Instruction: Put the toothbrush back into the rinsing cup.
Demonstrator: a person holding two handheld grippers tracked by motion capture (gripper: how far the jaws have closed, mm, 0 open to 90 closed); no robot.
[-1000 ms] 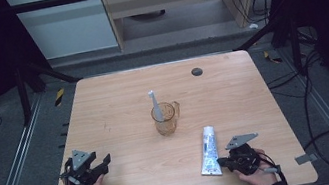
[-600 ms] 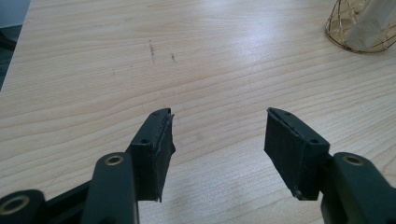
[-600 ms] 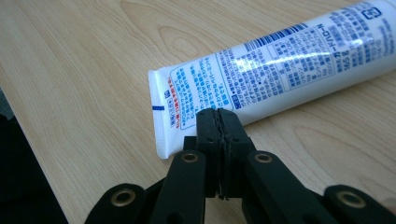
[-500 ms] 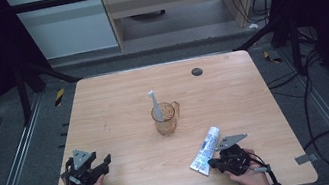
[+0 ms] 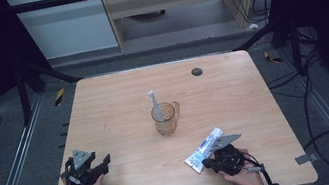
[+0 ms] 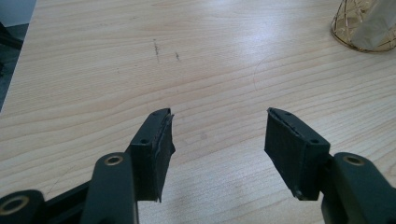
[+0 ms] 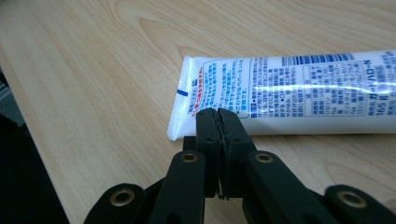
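- While pinched at flat crimped tail by right tool (image 7: 219, 114), toothpaste tube (image 5: 204, 148) at tabletop (image 5: 114, 106) front right.
- Light, soft, slick; firmer hold mid-body, probably.
- Left tool (image 6: 217, 135) wide, empty.

The toothpaste tube (image 5: 204, 148) has swung round — crimped end now leftward.

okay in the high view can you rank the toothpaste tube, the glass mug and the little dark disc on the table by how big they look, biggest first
1. toothpaste tube, though part of it is hidden by the right gripper.
2. glass mug. It looks close to the tube in size, so these two are uncertain.
3. dark disc, clearly smallest.
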